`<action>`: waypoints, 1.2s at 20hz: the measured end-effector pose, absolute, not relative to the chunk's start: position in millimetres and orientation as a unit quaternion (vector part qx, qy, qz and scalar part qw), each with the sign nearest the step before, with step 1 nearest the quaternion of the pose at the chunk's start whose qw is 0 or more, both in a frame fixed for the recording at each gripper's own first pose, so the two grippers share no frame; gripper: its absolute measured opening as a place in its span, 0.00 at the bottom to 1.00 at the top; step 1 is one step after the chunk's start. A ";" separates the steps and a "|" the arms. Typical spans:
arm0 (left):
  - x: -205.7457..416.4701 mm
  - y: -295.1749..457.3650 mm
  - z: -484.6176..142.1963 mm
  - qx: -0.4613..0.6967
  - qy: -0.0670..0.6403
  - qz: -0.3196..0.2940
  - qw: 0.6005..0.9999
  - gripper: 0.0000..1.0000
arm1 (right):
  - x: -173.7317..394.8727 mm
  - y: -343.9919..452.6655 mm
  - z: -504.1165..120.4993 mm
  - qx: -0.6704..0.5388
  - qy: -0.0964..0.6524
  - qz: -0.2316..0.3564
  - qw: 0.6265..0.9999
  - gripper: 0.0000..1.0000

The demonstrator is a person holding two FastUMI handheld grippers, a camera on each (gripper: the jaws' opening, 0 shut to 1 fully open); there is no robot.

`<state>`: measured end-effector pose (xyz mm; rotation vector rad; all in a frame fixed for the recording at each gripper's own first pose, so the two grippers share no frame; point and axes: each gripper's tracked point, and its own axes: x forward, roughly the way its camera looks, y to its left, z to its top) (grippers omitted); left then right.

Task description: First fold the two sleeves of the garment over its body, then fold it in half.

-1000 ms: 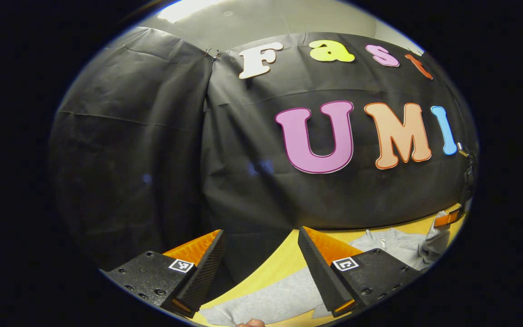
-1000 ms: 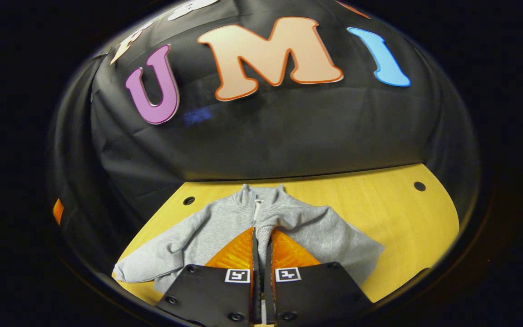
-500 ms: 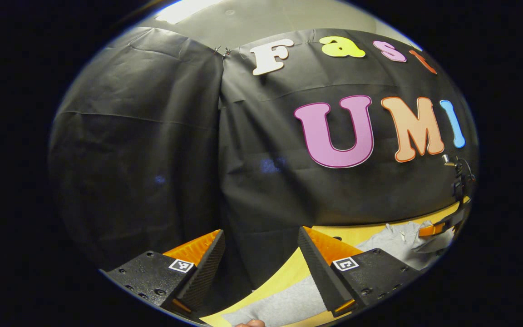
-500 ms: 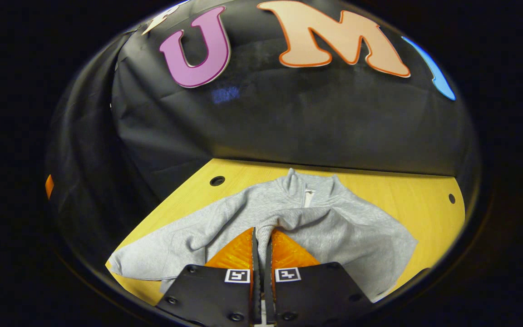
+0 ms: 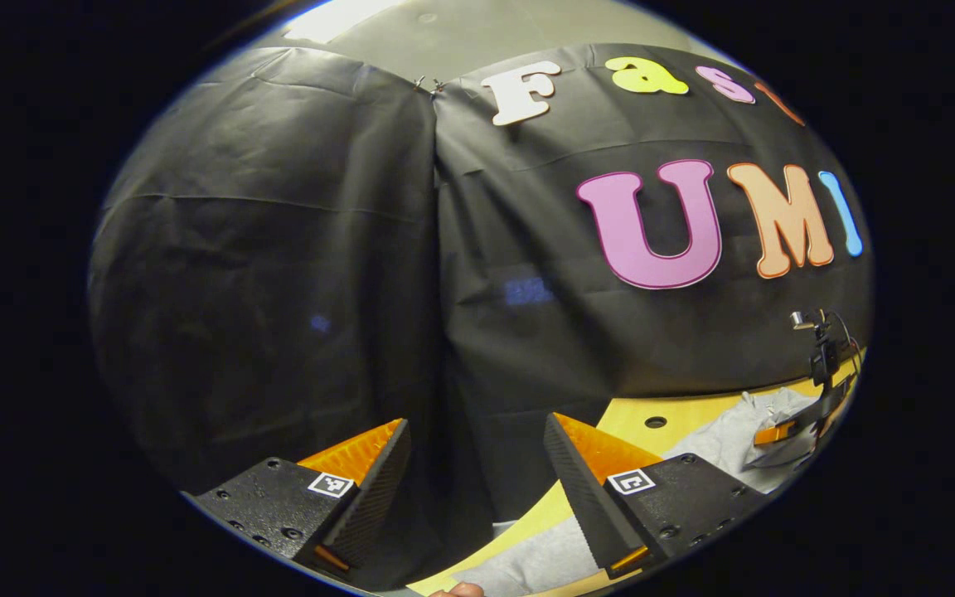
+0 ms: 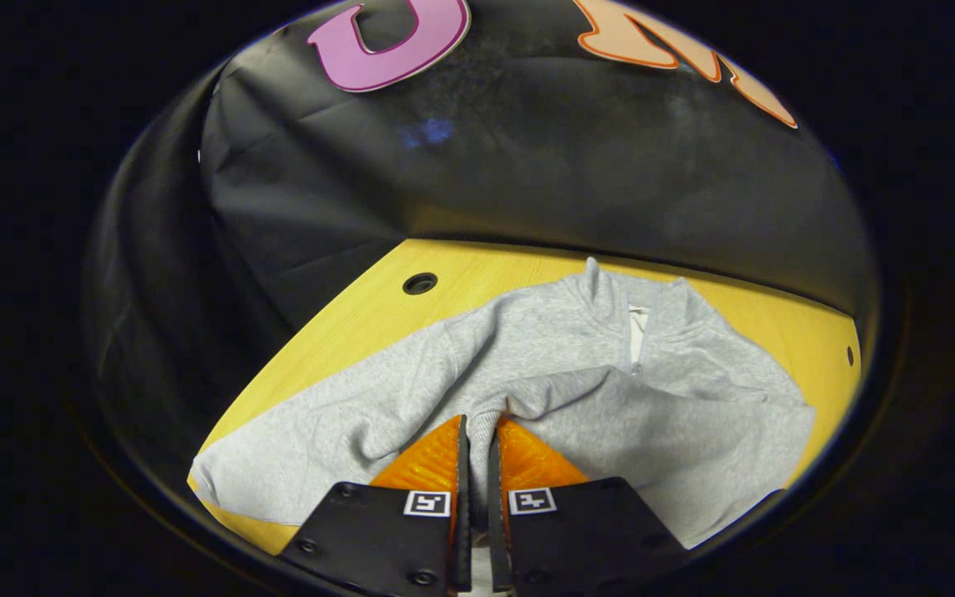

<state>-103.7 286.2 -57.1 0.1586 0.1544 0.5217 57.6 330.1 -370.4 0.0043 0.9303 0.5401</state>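
Observation:
A grey zip-neck sweatshirt [image 6: 544, 348] lies flat on the yellow wooden table [image 6: 361, 315], collar toward the booth wall. My right gripper [image 6: 477, 423] is shut on the cuff of one sleeve [image 6: 652, 414], which is drawn across the body. The other sleeve [image 6: 303, 439] stretches out flat toward the table's near left corner. In the left gripper view, my left gripper [image 5: 475, 420] is open and holds nothing, up off the table's left end, with that sleeve's end [image 5: 531, 564] below its right finger. The sweatshirt [image 5: 718, 444] and the right gripper [image 5: 776, 433] show at the far right.
Black cloth walls close the booth behind and to the left of the table. The tabletop has round holes [image 6: 419, 283] near the back left and another hole [image 6: 850, 355] at the right. A fingertip of a hand [image 5: 457, 590] shows at the bottom edge.
The right gripper has carried the sleeve cuff farther across the body and dipped closer to the garment. The left gripper, still open, has swung left, away from the garment.

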 end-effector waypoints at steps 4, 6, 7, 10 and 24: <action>-114.3 299.9 -73.5 0.081 0.088 0.272 0.955 0.98 | 38.9 348.2 -367.4 0.009 0.451 0.286 0.845 0.24; -113.3 304.3 -82.3 0.085 0.095 0.275 0.953 0.95 | 34.0 353.5 -362.5 0.002 0.444 0.306 0.842 0.35; -113.7 305.5 -90.2 0.086 0.102 0.275 0.952 0.95 | 29.1 356.4 -358.9 0.002 0.440 0.318 0.840 0.57; -116.7 308.3 -116.5 0.085 0.125 0.276 0.949 0.98 | 26.9 351.1 -348.7 -0.020 0.420 0.328 0.846 0.99; -134.7 298.5 -268.8 0.061 0.283 0.259 0.922 0.95 | 38.8 244.3 -288.6 -0.015 0.332 0.260 0.907 0.99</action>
